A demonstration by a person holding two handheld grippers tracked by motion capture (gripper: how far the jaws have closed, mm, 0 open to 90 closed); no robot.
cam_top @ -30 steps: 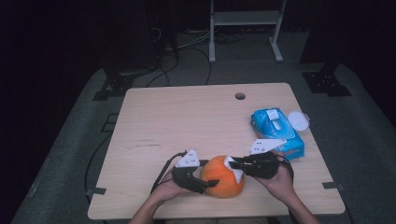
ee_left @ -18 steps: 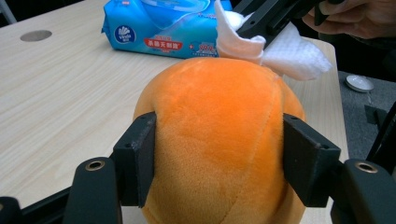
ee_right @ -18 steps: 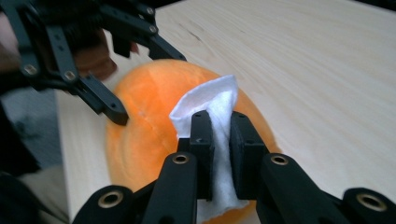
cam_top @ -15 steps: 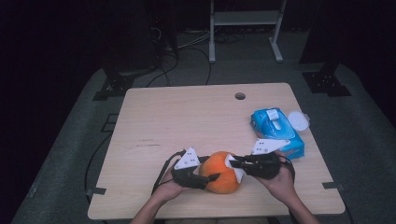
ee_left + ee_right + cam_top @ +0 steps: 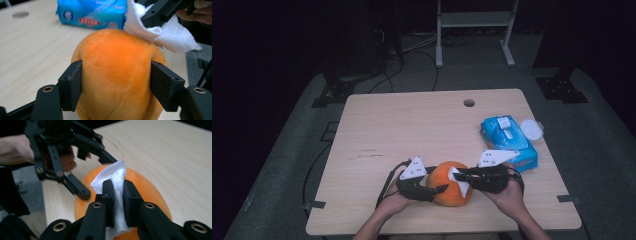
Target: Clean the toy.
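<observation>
Near the table's (image 5: 412, 130) front edge, our left gripper (image 5: 116, 85), jaws just closing, clamped the orange plush ball (image 5: 117, 75); the right gripper view showed our right gripper (image 5: 117, 192) pinching a white wipe (image 5: 116, 176) against the ball's top

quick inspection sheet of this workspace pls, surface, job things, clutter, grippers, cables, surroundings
surface: light wooden table, round hole near its far edge
job's things: orange plush ball at the near edge; white tissue resting on it
clutter: blue wet-wipe pack; white round lid beside it
grippers: left gripper clamps the ball, jaws just closed in; right gripper pinches the tissue
cables: black cable trails from the left gripper
surroundings: grey floor, white metal frame behind
</observation>
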